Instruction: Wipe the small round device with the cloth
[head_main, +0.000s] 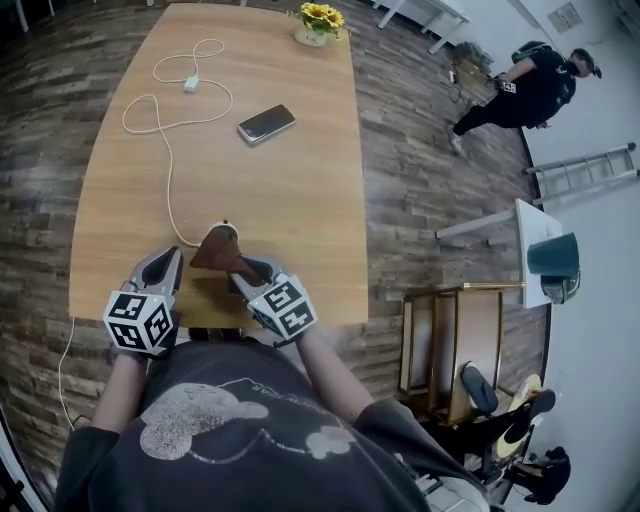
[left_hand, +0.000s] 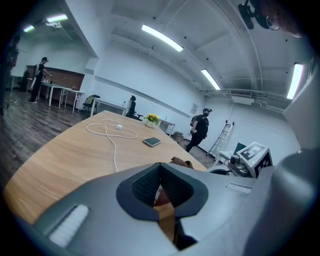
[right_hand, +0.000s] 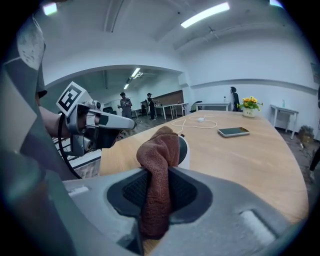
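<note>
A brown cloth (head_main: 216, 256) is pinched in my right gripper (head_main: 245, 272), which is shut on it near the table's front edge. In the right gripper view the cloth (right_hand: 158, 165) rises from between the jaws and drapes over a small round white device (right_hand: 186, 151) with a dark face. Most of the device (head_main: 226, 229) is hidden under the cloth. My left gripper (head_main: 171, 254) sits just left of the cloth, its jaws together with nothing held. From the left gripper (left_hand: 161, 194) view, a corner of the cloth (left_hand: 180, 162) shows past the jaws.
A white cable (head_main: 165, 125) with a charger block (head_main: 190, 84) loops across the wooden table (head_main: 300, 200). A phone (head_main: 266, 123) lies mid-table and a sunflower pot (head_main: 318, 24) stands at the far end. A person (head_main: 520, 90) walks at the far right; a wooden cabinet (head_main: 450, 340) stands right of the table.
</note>
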